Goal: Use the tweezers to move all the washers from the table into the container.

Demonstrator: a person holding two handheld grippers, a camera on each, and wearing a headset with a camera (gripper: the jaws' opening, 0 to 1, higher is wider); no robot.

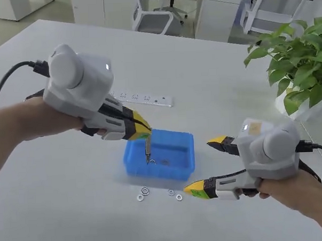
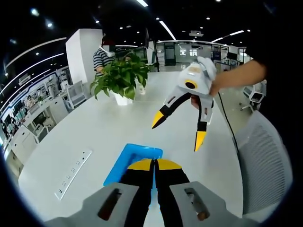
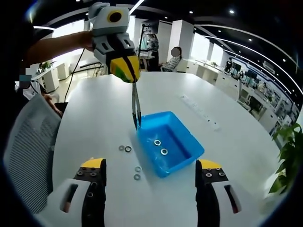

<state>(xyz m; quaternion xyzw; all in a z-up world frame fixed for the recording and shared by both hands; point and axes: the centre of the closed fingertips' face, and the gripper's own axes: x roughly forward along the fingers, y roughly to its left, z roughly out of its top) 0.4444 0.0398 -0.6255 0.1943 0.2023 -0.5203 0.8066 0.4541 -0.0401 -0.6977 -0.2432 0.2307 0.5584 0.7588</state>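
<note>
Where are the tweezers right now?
In the head view the tweezers hang from the shut left hand-held gripper, left of centre, tips down at the blue container's left end.

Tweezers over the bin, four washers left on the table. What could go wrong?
1. The left tongs pinch the tweezers only at their top end; they may pivot or slip when pressed on a washer.
2. The open right tongs hang low beside the table washers and could scatter them.
</note>
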